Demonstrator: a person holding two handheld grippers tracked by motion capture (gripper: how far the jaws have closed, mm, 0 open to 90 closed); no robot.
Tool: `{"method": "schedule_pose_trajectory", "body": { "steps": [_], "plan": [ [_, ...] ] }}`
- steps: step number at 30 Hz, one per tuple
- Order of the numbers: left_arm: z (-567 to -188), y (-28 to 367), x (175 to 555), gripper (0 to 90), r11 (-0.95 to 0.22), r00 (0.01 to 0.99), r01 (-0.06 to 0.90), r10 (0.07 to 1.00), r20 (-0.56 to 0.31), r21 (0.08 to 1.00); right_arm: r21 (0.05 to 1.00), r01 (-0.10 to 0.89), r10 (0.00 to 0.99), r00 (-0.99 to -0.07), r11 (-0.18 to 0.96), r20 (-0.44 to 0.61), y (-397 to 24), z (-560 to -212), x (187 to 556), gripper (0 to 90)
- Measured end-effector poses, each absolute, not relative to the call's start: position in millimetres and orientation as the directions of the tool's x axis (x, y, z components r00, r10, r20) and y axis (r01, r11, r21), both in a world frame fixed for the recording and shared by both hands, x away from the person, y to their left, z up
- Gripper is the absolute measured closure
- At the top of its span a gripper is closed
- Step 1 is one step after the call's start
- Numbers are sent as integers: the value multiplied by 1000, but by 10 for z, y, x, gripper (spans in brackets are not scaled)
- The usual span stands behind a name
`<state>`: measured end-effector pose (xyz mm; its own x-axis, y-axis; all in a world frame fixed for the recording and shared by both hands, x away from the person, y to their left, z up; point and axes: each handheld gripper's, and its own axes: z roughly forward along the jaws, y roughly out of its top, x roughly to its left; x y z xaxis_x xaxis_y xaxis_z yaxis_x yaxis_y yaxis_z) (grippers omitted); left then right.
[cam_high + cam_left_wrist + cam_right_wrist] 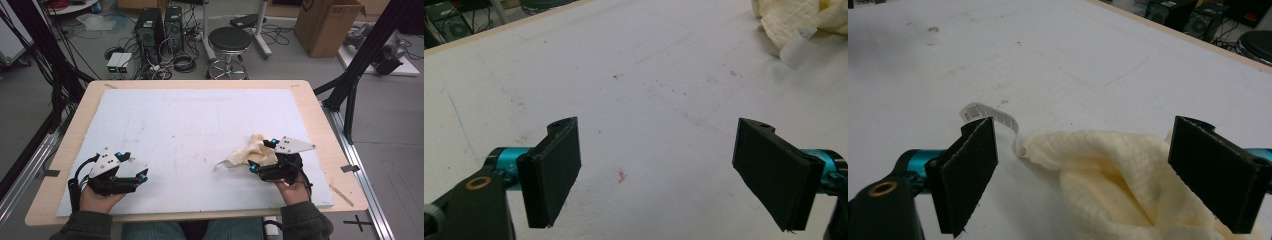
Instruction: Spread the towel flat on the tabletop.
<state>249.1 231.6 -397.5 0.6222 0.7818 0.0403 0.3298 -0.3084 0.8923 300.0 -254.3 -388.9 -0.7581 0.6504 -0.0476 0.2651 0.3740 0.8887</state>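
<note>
A crumpled cream cloth [254,150] with a white label [224,163] lies on the white board at the right. My right gripper [261,156] stands open around its near edge; in the right gripper view the cloth [1108,180] bunches between the jaws, apart from both pads, and the label [990,116] curls by the left jaw. My left gripper [137,167] rests open at the front left over bare board [649,100]. Nothing lies between its jaws in the left gripper view, where the cloth [794,20] shows far off at the top right.
The white board [190,125] covers a wooden table [320,115]. A thin wooden stick [341,195] lies on the table's front right corner. Beyond the far edge stand a black stool [229,40], computer towers [150,30] with cables, and a cardboard box [327,25].
</note>
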Motion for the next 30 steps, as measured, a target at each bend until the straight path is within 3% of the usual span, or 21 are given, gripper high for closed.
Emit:
{"method": "schedule_pose_trajectory", "body": {
  "steps": [17,25,30],
  "plan": [
    [-3971,2326,2463,197,-308,614,327,788,47,893,862,337,701,-713,380,-31,-2948,-3765,3192,122],
    [-3976,2336,2454,197,-304,608,330,793,45,894,833,396,728,-686,387,-12,-3071,-3860,3303,165],
    [-3979,2333,2461,197,-306,612,331,790,44,892,801,440,726,-688,406,10,-3058,-4011,3356,246]
  ]
}}
